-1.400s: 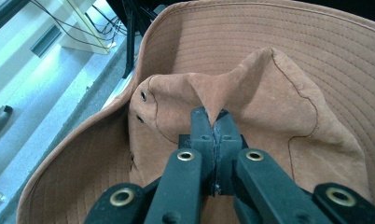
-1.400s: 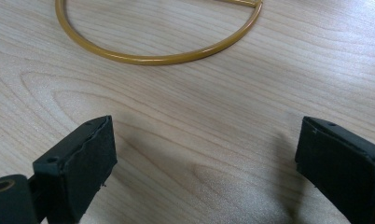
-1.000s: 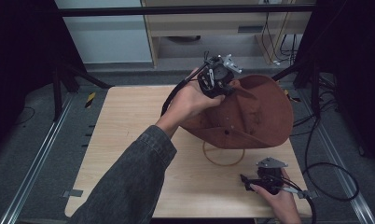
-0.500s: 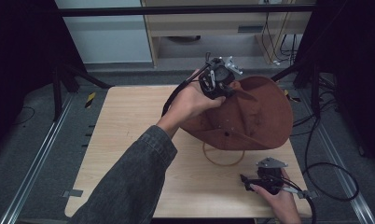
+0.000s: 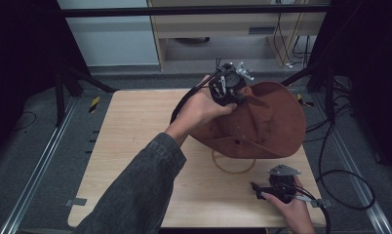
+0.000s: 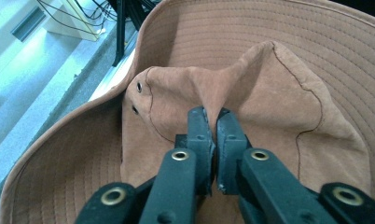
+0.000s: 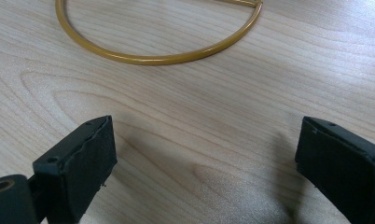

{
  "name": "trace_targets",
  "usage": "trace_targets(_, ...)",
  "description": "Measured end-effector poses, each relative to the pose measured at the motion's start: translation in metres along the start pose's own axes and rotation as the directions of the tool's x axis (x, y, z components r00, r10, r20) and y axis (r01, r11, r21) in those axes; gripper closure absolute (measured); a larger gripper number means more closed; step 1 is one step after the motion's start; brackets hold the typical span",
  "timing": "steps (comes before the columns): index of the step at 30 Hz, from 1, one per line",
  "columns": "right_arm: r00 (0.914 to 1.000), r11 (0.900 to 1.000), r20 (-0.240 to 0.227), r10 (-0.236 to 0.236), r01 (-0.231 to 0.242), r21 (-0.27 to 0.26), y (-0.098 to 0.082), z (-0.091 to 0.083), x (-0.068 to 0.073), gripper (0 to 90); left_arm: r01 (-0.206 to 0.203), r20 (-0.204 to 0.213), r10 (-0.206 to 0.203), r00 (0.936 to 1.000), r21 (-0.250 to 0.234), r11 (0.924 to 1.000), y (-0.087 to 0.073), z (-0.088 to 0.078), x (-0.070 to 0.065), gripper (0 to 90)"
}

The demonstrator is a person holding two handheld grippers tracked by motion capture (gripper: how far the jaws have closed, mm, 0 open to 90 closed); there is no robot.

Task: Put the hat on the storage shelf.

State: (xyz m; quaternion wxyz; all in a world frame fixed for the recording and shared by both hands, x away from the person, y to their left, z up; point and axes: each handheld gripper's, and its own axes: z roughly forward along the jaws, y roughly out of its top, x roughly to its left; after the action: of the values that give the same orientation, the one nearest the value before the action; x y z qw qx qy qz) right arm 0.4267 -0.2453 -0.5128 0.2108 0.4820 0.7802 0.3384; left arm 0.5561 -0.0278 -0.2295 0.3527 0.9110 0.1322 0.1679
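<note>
While right gripper (image 7: 204, 172) jaws stay apart, left gripper (image 6: 212, 140) keeps pinching the hat (image 6: 269, 84).

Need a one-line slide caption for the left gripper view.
Left tongs shut on a pinched fold of the brown hat crown.

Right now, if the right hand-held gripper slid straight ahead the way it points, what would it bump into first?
Probably the yellow ring lying flat on the table. The right hand-held gripper is open, with bare wood between it and the ring.

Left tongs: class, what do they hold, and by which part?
The left tongs are shut on the brown hat, pinching a fold of its crown.
</note>
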Motion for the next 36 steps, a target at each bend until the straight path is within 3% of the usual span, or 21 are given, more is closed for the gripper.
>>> trace_targets(10, 1.0, 1.0, 0.0, 0.0, 0.0, 0.0, 0.0, 0.0, 0.0, 5.4, 0.013, 0.001, -0.013, 0.9999, -0.045, 0.9989, -0.003, -0.003, -0.001, 69.9)
trace_targets(15, 1.0, 1.0, 0.0, 0.0, 0.0, 0.0, 0.0, 0.0, 0.0, 5.4, 0.017, -0.021, -0.018, 0.9996, -0.087, 0.996, -0.002, -0.012, -0.004, 51.6)
trace_targets(18, 1.0, 1.0, 0.001, 0.0, 0.0, 0.0, 0.0, 0.0, 0.0, 5.4, 0.018, -0.022, -0.02, 0.9996, -0.104, 0.9945, -0.002, -0.014, -0.005, 45.2)
trace_targets(20, 1.0, 1.0, 0.001, 0.0, 0.0, 0.0, 0.0, 0.0, 0.0, 5.4, 0.025, -0.028, -0.028, 0.9992, -0.115, 0.9931, -0.002, -0.016, -0.006, 32.6)
trace_targets(21, 1.0, 1.0, 0.001, 0.0, 0.0, 0.0, 0.0, 0.0, 0.0, 5.4, 0.031, -0.029, -0.035, 0.999, -0.117, 0.9926, -0.002, -0.017, -0.007, 32.6)
trace_targets(26, 1.0, 1.0, 0.001, 0.0, 0.0, 0.0, 0.0, 0.0, 0.0, 5.4, 0.06, -0.027, -0.064, 0.9976, -0.122, 0.9907, -0.008, -0.026, -0.007, 10.7)
trace_targets(32, 1.0, 1.0, 0.001, 0.0, 0.0, 0.0, 0.0, 0.0, 0.0, 5.4, 0.092, -0.017, -0.095, 0.9953, -0.14, 0.9859, -0.026, -0.042, -0.004, 4.1)
trace_targets(36, 1.0, 1.0, 0.002, 0.0, 0.0, 0.0, 0.0, 0.0, 0.0, 5.4, 0.105, -0.04, -0.113, 0.9927, -0.164, 0.9809, -0.042, -0.059, -0.001, 4.2)
